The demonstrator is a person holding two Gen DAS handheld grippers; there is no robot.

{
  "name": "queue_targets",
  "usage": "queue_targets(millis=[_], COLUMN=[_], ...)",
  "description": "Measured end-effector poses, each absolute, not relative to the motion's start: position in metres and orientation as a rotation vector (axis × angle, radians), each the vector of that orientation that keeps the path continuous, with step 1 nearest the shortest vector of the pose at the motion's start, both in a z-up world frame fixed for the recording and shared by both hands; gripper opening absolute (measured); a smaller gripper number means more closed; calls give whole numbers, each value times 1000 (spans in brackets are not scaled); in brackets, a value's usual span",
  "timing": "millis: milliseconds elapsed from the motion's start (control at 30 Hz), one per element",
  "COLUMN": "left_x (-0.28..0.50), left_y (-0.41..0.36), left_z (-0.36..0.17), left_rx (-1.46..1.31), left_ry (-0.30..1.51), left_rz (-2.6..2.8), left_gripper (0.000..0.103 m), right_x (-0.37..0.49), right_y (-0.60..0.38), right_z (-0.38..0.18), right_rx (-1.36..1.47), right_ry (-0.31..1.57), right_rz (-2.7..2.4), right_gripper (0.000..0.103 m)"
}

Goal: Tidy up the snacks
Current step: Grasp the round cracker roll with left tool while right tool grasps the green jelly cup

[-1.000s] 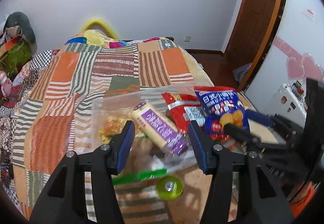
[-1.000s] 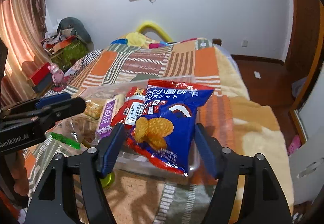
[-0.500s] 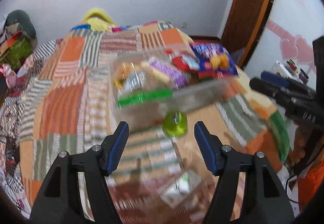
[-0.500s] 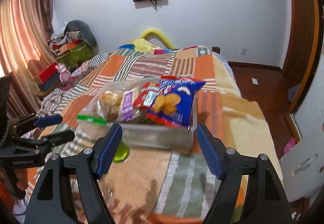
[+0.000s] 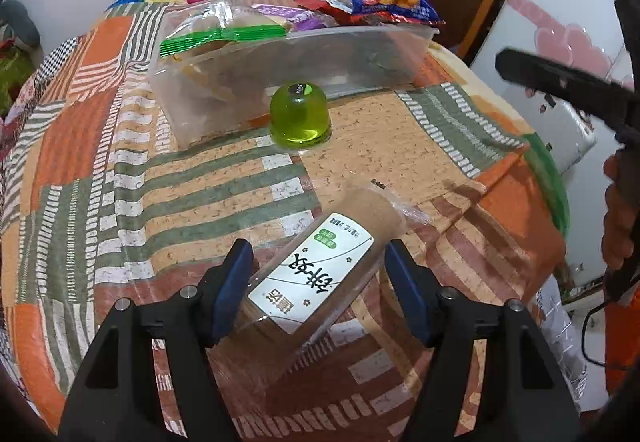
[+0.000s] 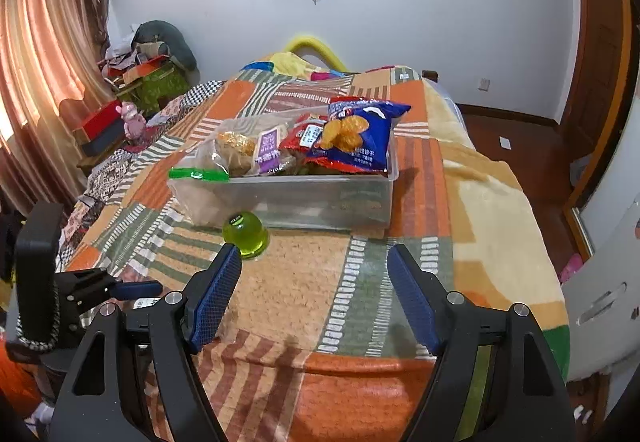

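Two snacks lie outside the clear plastic box point(image 5: 360, 54) on the patchwork blanket point(image 5: 80, 170); the rest are already stacked inside it. The box serves as the gathering place, which is likely why the blue cracker bag point(image 6: 360, 130) leans over its far right corner and the green-sealed bag point(image 5: 220, 36) hangs over its left end: it looks nearly full.

Just in front of the box, close to its near wall, sits a green jelly cup point(image 5: 300, 114), upside down on its wide mouth so it does not roll. Farther from the box, toward the blanket's near edge, lies a long brown biscuit pack point(image 5: 320, 278) with a white label, set at a slant.

The left gripper point(image 5: 320, 282) has its fingers spread on either side of that pack, not pressing it, probably lined up to close across its width and carry it to the box. The right gripper point(image 6: 314, 294) hovers short of the box with its fingers spread and nothing between them, the jelly cup just beyond its left fingertip point(image 6: 228, 266), perhaps waiting its turn.
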State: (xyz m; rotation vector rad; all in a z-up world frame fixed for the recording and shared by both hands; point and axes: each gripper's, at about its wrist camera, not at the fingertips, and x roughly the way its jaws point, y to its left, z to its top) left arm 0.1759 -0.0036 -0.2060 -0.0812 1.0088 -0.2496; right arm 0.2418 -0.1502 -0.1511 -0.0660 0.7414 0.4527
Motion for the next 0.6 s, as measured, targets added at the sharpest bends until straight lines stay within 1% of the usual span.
queue_targets(millis=[33,100,167,233,300,333,467,600], left_x=[177,177,176,176,178,178,178,176], left_y=[-1,5,12,20,32,39,57,57], left_z=[-206,-208,-209,-209,-210,-211,-217,-220], left_rx=[-96,-118,-123,-125,-139,-152,-190,-175], left_ry=[1008,1000,992,989,990,997,1002,990], left_rz=[-250,-243,-218,-179,-138,-117,-95,-114], left_gripper=[68,61,57,50,38,36,35,35], right_x=[241,243,242,242,244,245,253,265], right_y=[-149,-146,-143,-138,-132,-127,-110,-93], right_z=[-152,-156,-161,-166,-171,-173,-182,-191], right_rx=[-64,-62,-65,-69,-75,-80,-88,-97], right_ry=[745,756,764,774,784,788,808,835], right_rz=[453,460,467,477,488,493,522,553], right_gripper=[73,73,73,73,73,73,73,72])
